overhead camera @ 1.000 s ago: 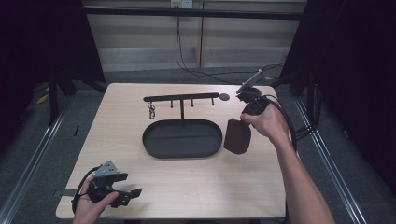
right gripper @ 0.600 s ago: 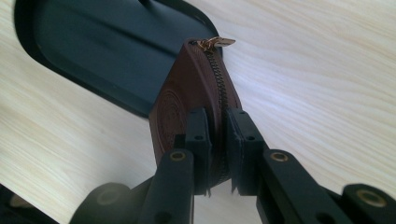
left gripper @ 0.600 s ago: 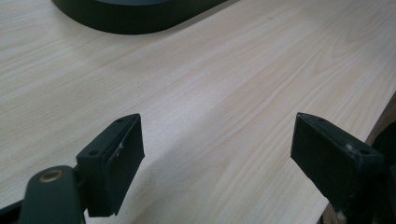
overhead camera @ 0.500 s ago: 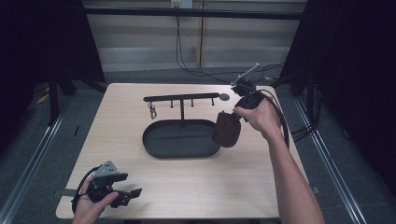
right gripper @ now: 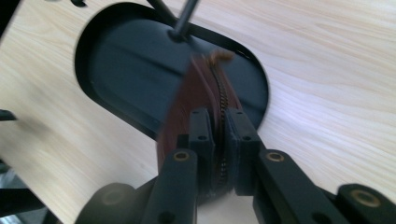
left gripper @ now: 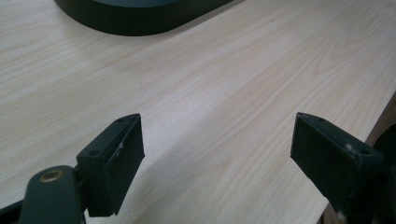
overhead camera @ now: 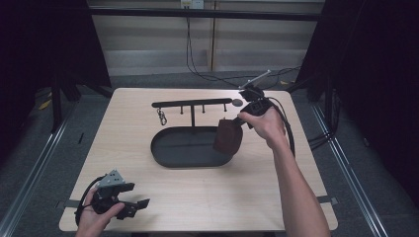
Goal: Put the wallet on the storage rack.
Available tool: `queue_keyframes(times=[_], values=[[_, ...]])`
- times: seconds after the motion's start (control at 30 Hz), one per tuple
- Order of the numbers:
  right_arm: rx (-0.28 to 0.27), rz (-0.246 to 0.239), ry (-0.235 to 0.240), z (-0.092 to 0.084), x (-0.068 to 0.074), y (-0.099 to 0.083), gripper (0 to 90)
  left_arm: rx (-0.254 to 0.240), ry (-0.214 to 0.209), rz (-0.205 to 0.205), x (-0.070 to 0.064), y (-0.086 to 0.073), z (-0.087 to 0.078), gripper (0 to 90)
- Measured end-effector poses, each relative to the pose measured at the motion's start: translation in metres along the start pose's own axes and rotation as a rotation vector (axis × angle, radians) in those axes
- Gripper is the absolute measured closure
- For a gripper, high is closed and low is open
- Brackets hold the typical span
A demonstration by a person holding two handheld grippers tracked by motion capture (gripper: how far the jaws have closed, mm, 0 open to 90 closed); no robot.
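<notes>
High view, nearest edge first: left gripper [overhead camera: 132, 207] resting low on the bench [overhead camera: 197, 197] at the front left corner, gripped by the left hand [overhead camera: 96, 217], fingers [left gripper: 112, 163] spread wide with nothing but bare wood between them in the left gripper view. Farther in, at mid-bench, a black oval tray [overhead camera: 185, 148] lying flat, with a thin post rising from its far side to a black horizontal bar [overhead camera: 190, 103]; a small chain-like piece [overhead camera: 162, 116] hanging below the bar's left part. At the tray's right end, a brown zippered pouch [overhead camera: 228, 138] hanging upright over the rim, pinched at its top by the right gripper [overhead camera: 237, 120], carried in the right hand [overhead camera: 267, 126]. Right gripper view: fingers [right gripper: 201, 135] clamped tight on either side of the pouch's zipper edge, having just been closing, pouch dangling over the tray's dark floor.
</notes>
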State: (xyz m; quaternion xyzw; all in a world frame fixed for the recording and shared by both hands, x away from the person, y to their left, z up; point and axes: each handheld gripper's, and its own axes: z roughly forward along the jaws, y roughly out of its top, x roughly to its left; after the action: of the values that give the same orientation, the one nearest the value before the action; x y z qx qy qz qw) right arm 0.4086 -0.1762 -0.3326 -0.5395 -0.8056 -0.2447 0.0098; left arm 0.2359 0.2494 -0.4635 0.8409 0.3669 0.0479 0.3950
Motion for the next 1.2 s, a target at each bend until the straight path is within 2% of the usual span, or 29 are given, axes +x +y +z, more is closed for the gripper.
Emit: queue_keyframes(times=[0.2, 0.4, 0.57, 0.63, 0.67, 0.83, 0.93, 1.0, 1.1, 1.2], values=[[-0.003, 0.008, 0.02, 0.015, 0.002, 0.003, 84.1, 0.003, -0.001, 0.0, 0.0, 0.0, 0.001, 17.3], [-0.052, 0.054, 0.044, 0.022, 0.001, 0.005, 84.4, -0.003, 0.003, -0.001, 0.0, 0.0, -0.001, 17.4], [-0.096, 0.099, 0.089, 0.03, -0.005, 0.003, 84.4, -0.006, -0.001, 0.0, 0.001, 0.0, -0.001, 17.3], [-0.114, 0.101, 0.102, 0.035, -0.008, 0.001, 84.4, -0.006, 0.003, -0.001, 0.001, 0.0, -0.001, 17.4], [-0.099, 0.114, 0.111, 0.037, -0.007, 0.001, 84.4, -0.006, 0.001, -0.001, 0.001, 0.0, -0.001, 17.4], [-0.141, 0.117, 0.128, 0.05, -0.012, -0.003, 84.4, -0.004, 0.003, -0.002, 0.001, 0.0, -0.001, 17.4], [-0.143, 0.131, 0.156, 0.057, -0.015, -0.004, 84.3, -0.003, 0.004, -0.003, 0.001, 0.0, -0.001, 17.4], [-0.158, 0.158, 0.162, 0.06, -0.017, -0.006, 84.2, -0.001, 0.006, -0.001, 0.001, 0.0, -0.001, 17.5], [-0.161, 0.167, 0.173, 0.068, -0.021, -0.009, 84.2, 0.003, 0.006, 0.0, 0.0, 0.0, 0.0, 17.5], [-0.162, 0.155, 0.184, 0.078, -0.022, -0.013, 84.2, 0.003, 0.003, 0.001, 0.0, 0.0, 0.0, 17.5]])
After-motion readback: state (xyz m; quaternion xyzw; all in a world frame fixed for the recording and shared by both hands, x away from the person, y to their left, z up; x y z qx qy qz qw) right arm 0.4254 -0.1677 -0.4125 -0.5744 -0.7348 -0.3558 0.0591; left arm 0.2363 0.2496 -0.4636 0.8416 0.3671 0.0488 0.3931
